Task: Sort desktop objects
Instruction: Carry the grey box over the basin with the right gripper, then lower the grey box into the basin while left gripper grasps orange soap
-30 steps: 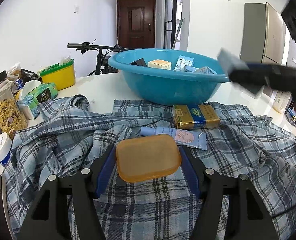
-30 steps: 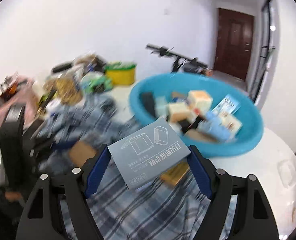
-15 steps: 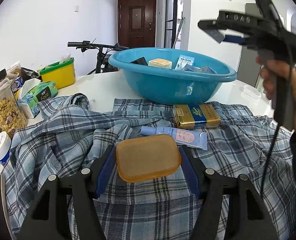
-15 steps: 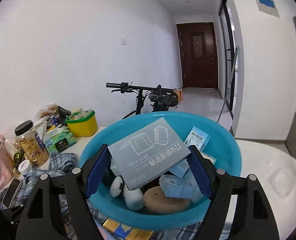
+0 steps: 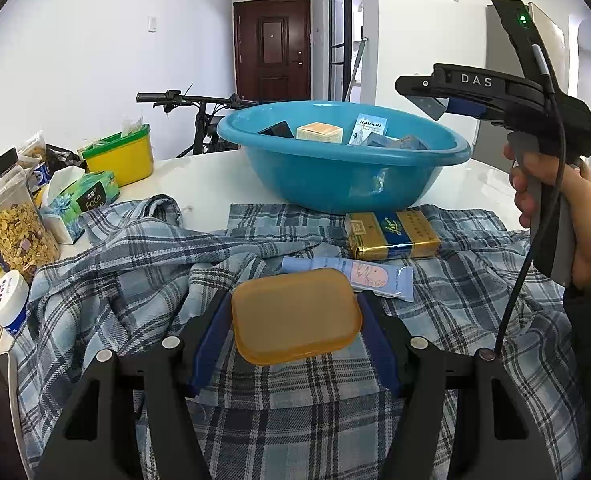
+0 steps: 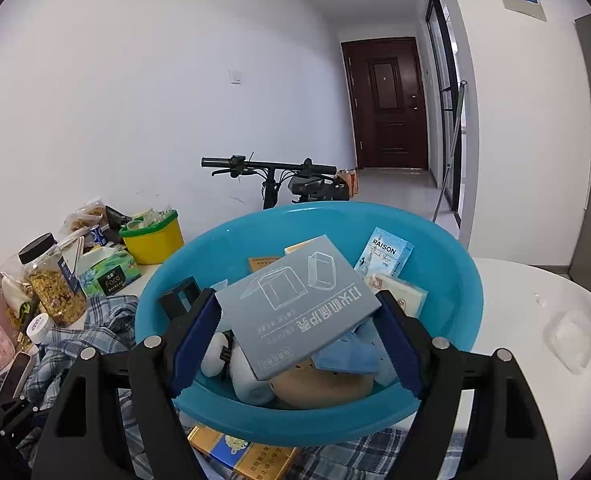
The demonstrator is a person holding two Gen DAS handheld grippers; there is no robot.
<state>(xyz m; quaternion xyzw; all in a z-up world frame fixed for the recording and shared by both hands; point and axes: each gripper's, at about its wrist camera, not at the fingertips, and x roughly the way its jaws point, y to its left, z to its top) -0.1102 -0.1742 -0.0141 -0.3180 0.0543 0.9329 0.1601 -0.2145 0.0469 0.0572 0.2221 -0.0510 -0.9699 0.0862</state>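
Observation:
My left gripper [image 5: 295,316] is shut on an orange soap-like case [image 5: 293,314], held just above the plaid shirt [image 5: 135,264]. My right gripper [image 6: 295,320] is shut on a grey flat box [image 6: 291,304] and holds it over the blue basin [image 6: 451,280], which holds several small boxes and packets. In the left wrist view the right gripper [image 5: 431,100] hovers above the basin's [image 5: 335,176] right rim. A gold and blue carton [image 5: 391,234] and a pale blue tube [image 5: 359,276] lie on the shirt in front of the basin.
A yellow tub [image 5: 123,156], a tissue pack [image 5: 87,200], a cereal jar [image 5: 11,228] and a small white jar [image 5: 9,298] crowd the table's left side. A bicycle [image 5: 199,112] stands behind the table. A clear plastic lid [image 6: 571,340] lies right of the basin.
My right gripper has carried the grey box from over the shirt to above the basin, then edged closer over it. My left gripper has stayed still with the orange case.

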